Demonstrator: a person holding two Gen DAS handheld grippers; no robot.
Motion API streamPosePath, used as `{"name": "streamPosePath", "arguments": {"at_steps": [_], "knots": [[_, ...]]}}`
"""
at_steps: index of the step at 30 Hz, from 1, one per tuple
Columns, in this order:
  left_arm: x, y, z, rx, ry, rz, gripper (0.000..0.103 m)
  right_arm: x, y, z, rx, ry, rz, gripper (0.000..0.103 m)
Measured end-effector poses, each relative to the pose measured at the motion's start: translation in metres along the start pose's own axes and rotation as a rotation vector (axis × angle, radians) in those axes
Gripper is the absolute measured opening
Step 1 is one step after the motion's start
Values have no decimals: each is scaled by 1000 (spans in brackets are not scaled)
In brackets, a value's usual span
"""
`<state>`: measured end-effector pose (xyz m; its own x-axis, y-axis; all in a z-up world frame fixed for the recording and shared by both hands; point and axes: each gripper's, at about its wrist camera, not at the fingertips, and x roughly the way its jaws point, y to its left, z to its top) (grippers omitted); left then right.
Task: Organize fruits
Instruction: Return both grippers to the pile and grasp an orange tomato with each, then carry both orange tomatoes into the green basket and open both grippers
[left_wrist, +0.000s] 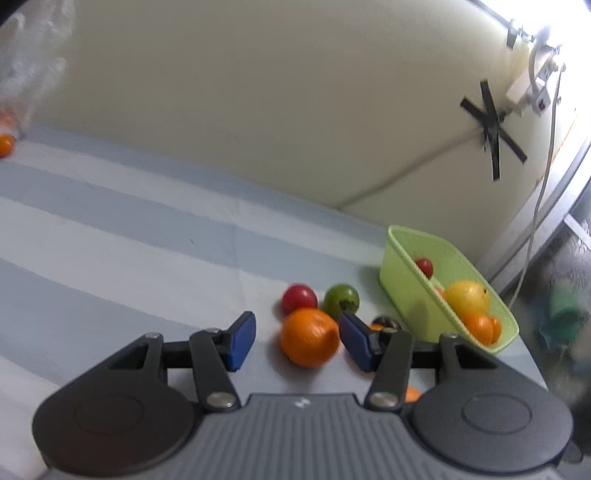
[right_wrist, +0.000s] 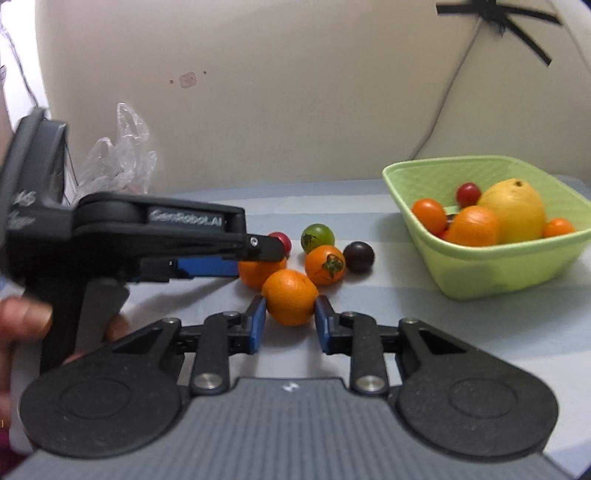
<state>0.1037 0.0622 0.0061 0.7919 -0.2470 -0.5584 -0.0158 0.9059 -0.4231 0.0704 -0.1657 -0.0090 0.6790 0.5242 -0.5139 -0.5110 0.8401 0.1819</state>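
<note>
Left gripper jaws stood apart around one orange — right gripper clamped another orange.

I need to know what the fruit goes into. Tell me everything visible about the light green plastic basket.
The light green plastic basket is a squarish open tub with a rolled rim, sloping walls and a fine woven-looking texture inside. It stands upright on the blue-and-white striped cloth, to the right of the loose fruit and apart from it. Inside lie a large yellow citrus, several orange fruits and a small red tomato. Neither gripper touches it.
</note>
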Motion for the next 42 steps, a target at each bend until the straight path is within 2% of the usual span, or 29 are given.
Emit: {"name": "streamPosePath", "arguments": {"at_steps": [2,5,10,12,14,20,24,28,29,30,34,36,38,39,41,42], "knots": [[-10,-8,2,47,-33,-3,50,-11,-1,-6,-23,-5,-18,31],[-16,-39,-1,227,-56,0,50,-26,-4,-15,-57,-29,-64,31],[3,-89,-19,522,-44,40,50,-49,-19,-28,-50,-75,-146,31],[17,-95,-20,555,-16,65,50,-54,-28,-30,-14,-81,-131,30],[28,-97,-19,555,20,64,38,-55,-33,-31,16,-85,-117,30],[39,-94,-27,551,82,58,35,-53,-36,-30,50,-82,-87,30],[34,-93,-30,529,68,54,33,-54,-36,-29,54,-85,-86,30],[7,-99,-25,513,41,-30,33,-60,-37,-30,66,-124,-100,27],[2,-101,-21,505,33,-57,33,-62,-39,-30,74,-143,-98,23],[-3,-104,-14,490,24,-93,33,-65,-41,-30,80,-160,-96,13],[0,-111,10,430,16,-143,34,-67,-53,-20,96,-214,-140,12],[5,-108,17,390,32,-174,34,-64,-59,-15,112,-191,-133,16],[12,-106,19,374,40,-193,34,-64,-64,-15,135,-157,-67,19],[14,-105,19,374,41,-187,34,-65,-65,-16,143,-149,-38,32],[22,-104,21,365,49,-177,34,-64,-64,-18,135,-144,-30,48],[26,-103,22,352,59,-181,34,-60,-62,-19,119,-134,-44,48]]}}
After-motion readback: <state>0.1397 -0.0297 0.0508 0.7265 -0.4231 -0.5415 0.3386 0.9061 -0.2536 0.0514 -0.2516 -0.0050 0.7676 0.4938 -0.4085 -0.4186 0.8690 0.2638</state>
